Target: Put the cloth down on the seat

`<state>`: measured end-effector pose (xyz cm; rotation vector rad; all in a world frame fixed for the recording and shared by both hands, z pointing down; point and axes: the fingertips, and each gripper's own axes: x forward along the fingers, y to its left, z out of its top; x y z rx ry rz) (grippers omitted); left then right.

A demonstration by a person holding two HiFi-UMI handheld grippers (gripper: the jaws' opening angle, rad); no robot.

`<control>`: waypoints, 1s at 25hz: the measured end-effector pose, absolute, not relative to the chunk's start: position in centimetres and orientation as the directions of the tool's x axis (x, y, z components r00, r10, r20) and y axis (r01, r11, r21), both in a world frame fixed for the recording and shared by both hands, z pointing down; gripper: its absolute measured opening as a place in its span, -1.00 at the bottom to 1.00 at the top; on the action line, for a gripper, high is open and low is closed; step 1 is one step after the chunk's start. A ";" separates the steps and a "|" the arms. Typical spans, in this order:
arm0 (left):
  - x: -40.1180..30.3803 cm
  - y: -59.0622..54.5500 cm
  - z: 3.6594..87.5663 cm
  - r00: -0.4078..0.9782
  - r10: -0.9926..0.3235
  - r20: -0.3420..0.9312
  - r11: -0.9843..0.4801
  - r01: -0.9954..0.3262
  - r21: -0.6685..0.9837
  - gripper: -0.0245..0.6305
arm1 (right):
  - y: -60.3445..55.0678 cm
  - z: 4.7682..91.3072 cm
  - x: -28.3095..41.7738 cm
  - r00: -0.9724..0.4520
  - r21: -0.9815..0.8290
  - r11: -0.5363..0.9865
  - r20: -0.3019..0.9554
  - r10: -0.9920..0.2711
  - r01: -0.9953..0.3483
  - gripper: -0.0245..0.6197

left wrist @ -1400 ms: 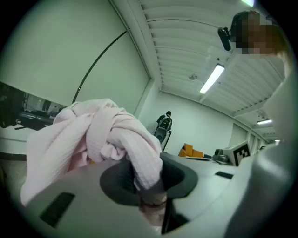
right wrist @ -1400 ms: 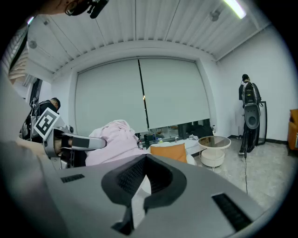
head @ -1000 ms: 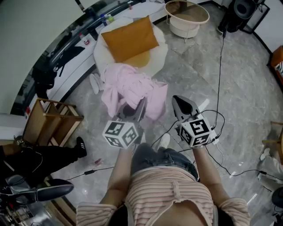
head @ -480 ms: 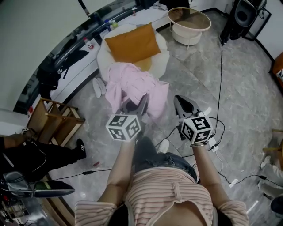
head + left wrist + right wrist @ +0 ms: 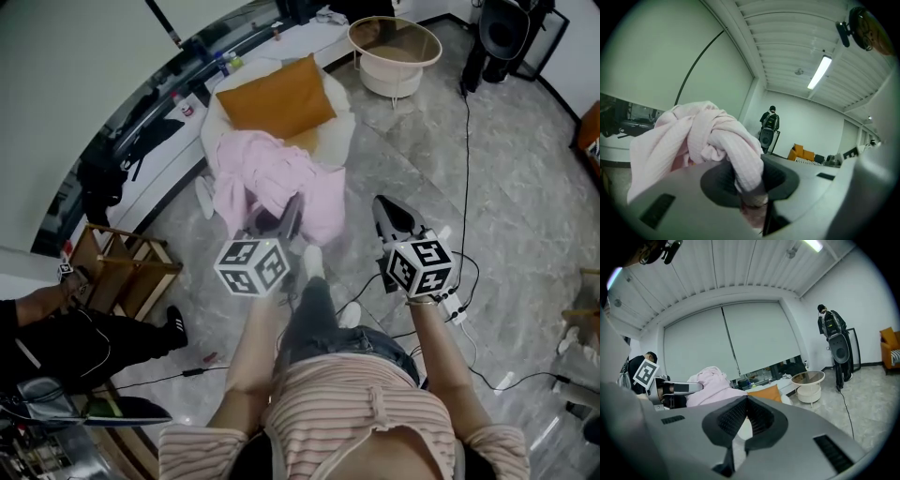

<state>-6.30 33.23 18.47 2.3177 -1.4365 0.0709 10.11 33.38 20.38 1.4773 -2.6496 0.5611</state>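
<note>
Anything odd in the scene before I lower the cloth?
The pink cloth hangs twisted and bunched from the left gripper, hiding the front edge of the seat in the head view. Cables trail across the floor beside the person.

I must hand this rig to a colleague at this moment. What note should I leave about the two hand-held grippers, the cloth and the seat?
Left hand-held gripper: shut on the pink cloth, which hangs bunched from its jaws.
Right hand-held gripper: shut, with nothing between its jaws, beside the cloth.
Seat: round and white, ahead of the person, with an orange cushion on it.
Cloth: held up at the seat's near edge; whether it touches the seat cannot be told.
Done: cloth gripped and close to the seat.
Left: lower the cloth onto the seat, then open the left jaws.
</note>
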 end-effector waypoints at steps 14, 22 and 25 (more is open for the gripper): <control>-8.6 22.8 22.8 0.468 -0.847 0.254 -0.380 -0.865 0.327 -0.63 | 23.1 24.1 8.6 -0.513 -0.295 0.441 0.243 -0.823 -0.848 -0.90; -11.9 12.7 25.0 0.475 -0.833 0.286 -0.369 -0.860 0.352 -0.63 | 13.5 26.7 5.2 -0.506 -0.322 0.413 0.300 -0.809 -0.852 -0.90; -13.4 8.9 24.8 0.476 -0.827 0.299 -0.365 -0.860 0.358 -0.63 | 10.1 26.8 3.7 -0.502 -0.330 0.401 0.329 -0.800 -0.855 -0.90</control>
